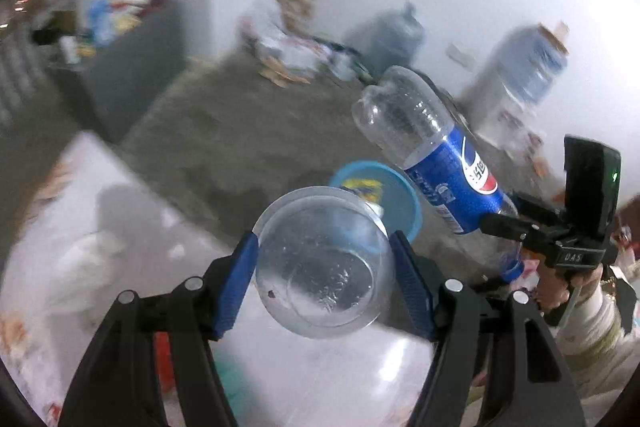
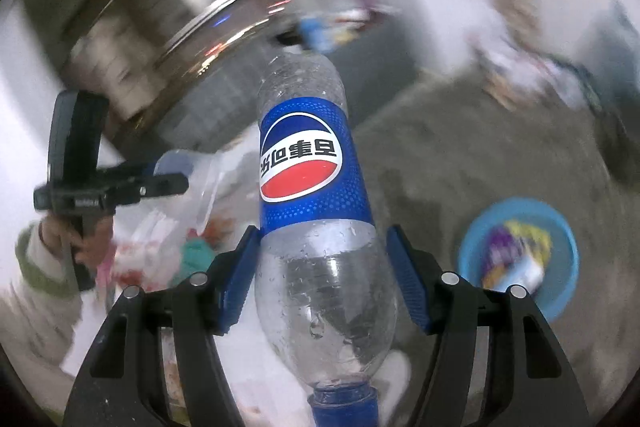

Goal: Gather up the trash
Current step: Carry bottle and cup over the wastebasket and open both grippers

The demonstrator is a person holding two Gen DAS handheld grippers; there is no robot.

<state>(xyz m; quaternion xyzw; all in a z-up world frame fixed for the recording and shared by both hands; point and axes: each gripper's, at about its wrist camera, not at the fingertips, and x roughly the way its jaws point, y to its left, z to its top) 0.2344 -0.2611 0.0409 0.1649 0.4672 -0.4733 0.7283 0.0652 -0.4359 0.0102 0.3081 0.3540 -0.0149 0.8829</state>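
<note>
**Trash in both grippers, basin waiting on the floor**

Trash is held on both sides. The left gripper [image 1: 324, 263] pinches a clear plastic cup [image 1: 325, 263] by its sides, mouth toward the camera. The right gripper [image 2: 324, 275] pinches an empty cola bottle [image 2: 316, 195] by its lower body, blue cap [image 2: 344, 405] nearest the camera, base pointing away.

A blue basin [image 2: 564, 227] sits on the grey floor [image 2: 460, 155] and serves as the landmark. It already holds a crumpled purple and yellow wrapper [image 2: 516, 251], so collecting seems partly done. Cup and bottle are both above the floor, near the basin but not in it; dropping them in looks like the step left.

Beside the basin, on the near side, is a white table [image 1: 100, 195] with more scraps, among them a teal piece [image 2: 196, 251]. These likely remain to be gathered.

Well beyond the basin, by the white wall, stand two large water jugs [image 1: 400, 35] and a pile of papers [image 1: 288, 51]. A dark bin [image 1: 132, 67] heaped with litter stands farther off. Nothing visible lies between the held items and the basin. The surroundings are blurred.
</note>
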